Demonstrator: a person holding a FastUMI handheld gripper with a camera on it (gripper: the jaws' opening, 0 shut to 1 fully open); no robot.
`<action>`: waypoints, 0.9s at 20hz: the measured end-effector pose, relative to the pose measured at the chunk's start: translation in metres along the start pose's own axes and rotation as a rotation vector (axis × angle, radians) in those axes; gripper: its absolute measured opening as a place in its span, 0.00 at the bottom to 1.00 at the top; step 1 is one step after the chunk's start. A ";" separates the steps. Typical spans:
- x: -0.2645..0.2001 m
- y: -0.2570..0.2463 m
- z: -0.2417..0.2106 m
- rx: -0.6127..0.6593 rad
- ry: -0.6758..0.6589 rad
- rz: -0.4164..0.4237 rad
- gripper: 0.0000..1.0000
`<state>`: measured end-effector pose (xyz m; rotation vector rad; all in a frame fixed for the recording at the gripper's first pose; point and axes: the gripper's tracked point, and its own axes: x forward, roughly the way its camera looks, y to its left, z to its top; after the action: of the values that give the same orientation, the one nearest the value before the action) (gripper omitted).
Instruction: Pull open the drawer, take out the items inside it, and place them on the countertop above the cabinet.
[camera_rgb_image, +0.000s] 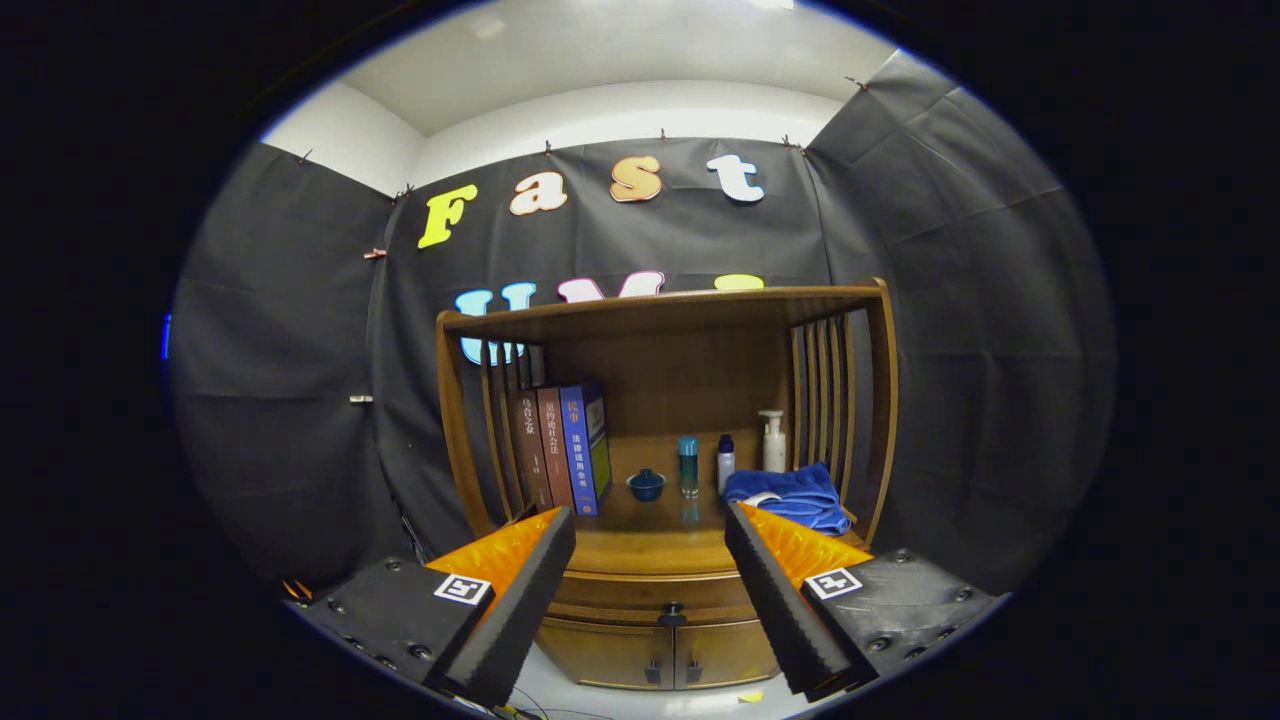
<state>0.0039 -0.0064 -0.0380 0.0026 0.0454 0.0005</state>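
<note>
The drawer (668, 598) is sitting closed under the countertop (650, 548), its small dark knob (672, 610) showing between the two fingers and well beyond them. The gripper (650, 525) is hanging in front of the wooden cabinet (665, 470), its fingers spread wide, gripping nothing, with open air between the ribbed black pads (520, 600). Nothing is crowding that gap; the front edge of the countertop is running bare across it. Further back on the counter, three books (562, 450) are standing against the slatted left side. A small blue pot (646, 485), a teal bottle (688, 466), a white bottle with a dark cap (726, 462) and a pump bottle (773, 442) are lining up near the back panel. A blue cloth (790, 495) is bunching up by the right slats, just past the right fingertip. Below the drawer, two cabinet doors (660, 655) are meeting at the middle, both shut.
</note>
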 end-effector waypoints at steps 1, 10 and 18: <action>0.003 -0.001 -0.007 0.006 0.010 0.000 0.98; 0.050 -0.005 -0.085 0.027 0.130 -0.020 0.99; 0.105 -0.018 -0.176 0.046 0.260 -0.051 0.99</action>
<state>0.1007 -0.0238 -0.2184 0.0471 0.3056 -0.0516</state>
